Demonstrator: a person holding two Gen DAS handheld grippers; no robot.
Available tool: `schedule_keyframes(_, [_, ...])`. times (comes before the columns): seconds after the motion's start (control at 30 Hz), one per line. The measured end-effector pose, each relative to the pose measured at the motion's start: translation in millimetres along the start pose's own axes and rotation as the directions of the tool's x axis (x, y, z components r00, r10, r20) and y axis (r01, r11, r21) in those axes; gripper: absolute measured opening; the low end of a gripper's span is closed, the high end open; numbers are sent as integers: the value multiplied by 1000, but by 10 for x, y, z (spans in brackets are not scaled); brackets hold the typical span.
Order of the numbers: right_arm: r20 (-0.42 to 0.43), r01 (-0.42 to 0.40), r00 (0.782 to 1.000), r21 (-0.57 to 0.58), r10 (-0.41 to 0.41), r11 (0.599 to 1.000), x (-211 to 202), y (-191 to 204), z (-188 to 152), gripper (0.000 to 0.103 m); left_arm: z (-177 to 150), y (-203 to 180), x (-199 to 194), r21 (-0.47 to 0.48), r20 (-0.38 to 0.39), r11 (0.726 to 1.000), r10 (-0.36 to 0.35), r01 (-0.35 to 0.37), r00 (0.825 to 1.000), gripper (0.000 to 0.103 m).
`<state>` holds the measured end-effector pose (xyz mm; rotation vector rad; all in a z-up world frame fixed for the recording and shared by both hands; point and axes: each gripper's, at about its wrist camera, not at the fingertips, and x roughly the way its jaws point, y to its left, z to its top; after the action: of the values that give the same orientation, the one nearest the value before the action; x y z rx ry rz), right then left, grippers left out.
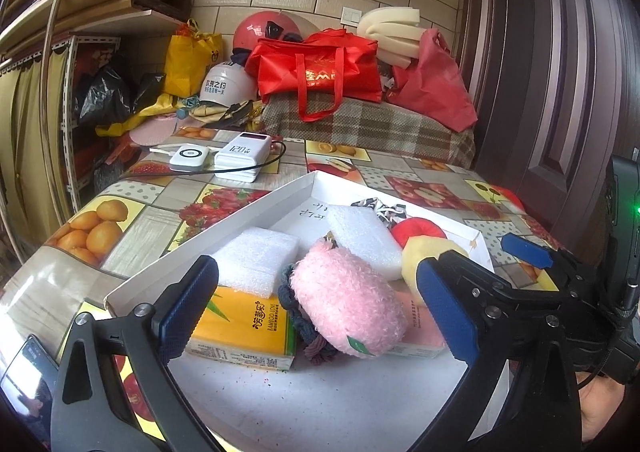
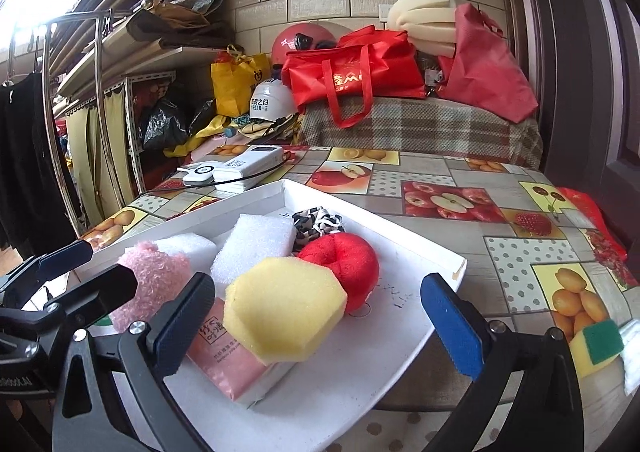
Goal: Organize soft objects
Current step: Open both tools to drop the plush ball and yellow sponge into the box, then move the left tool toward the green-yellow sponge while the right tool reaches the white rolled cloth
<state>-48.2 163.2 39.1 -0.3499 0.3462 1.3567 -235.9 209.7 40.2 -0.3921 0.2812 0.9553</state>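
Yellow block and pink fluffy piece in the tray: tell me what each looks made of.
The yellow block looks like open-cell sponge foam: matte, finely pitted surface, cleanly cut flat facets. The pink fluffy piece looks like plush or chenille-type fabric: short fuzzy fibres all over and a rounded, stuffed shape. The exact fibre cannot be told.

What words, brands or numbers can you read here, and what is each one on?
"120W": white power bank.
"BAMBOO LOVE": yellow tissue pack; its Chinese brand and small print are unreadable.
Pink tissue pack: characters too blurred.
White helmet, red bag: Chinese print, not legible.
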Motion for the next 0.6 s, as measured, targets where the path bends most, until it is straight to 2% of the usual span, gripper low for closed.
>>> schedule_keyframes(0.17, [-23, -7, 1000, 24, 8, 1000, -100, -75, -80, 103, -2, -6, -85, 8, 40, 1000, 2, -2, 999, 100])
schedule_keyframes(0.3, [-22, 9, 1000, -8, -9, 1000, -279, -134, -169, 103, -18, -119, -174, 66, 87, 998, 6, -12, 996, 100])
schedule_keyframes(0.43, [5, 80, 997, -61, -80, 995, -541, -252, -276, 103, -66, -306, -296, 162, 140, 987, -31, 8, 990, 100])
schedule_keyframes(0.6, [-16, 202, 979, -62, -203, 977, -780, -641, -390, 103, -135, -494, -428, 192, 136, 978, -112, 84, 984, 100])
